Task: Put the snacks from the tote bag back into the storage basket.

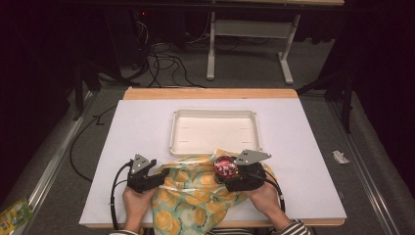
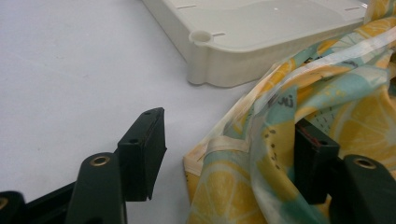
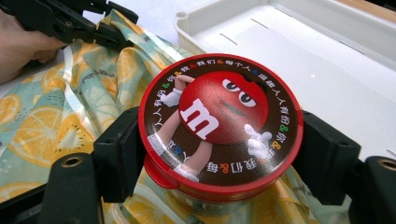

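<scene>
- Right claw (image 3: 219, 154): your jaws are pinched on the round red candy tin (image 3: 219, 126), one jaw on each side of its rim, lid facing up. In the high view the tin (image 1: 225, 166) sits above the far edge of the cloth, just short of the tray.
- Left claw (image 2: 229, 154): jaws spread, with the hem of the lemon-print cloth (image 2: 261, 154) between them; the right-hand jaw touches the fabric, the other stands apart from it.
- Handling, tin: judged rigid, light, with smooth, slippery sides. Keep the hold across the widest part, below the lid seam, so the lid is not levered off.
- Handling, cloth: soft and limp; it will sag and drag. Take it at the hemmed edge.
- Views: the right gripper view gives the lid print and jaw contact, which the high view leaves too small to read. The high view (image 1: 142, 171) shows both claws low on the tabletop (image 1: 137, 127) and the cream tray (image 1: 215, 131) empty beyond them.
- The left gripper view shows the tray's near corner (image 2: 205, 56) close to the cloth.
</scene>
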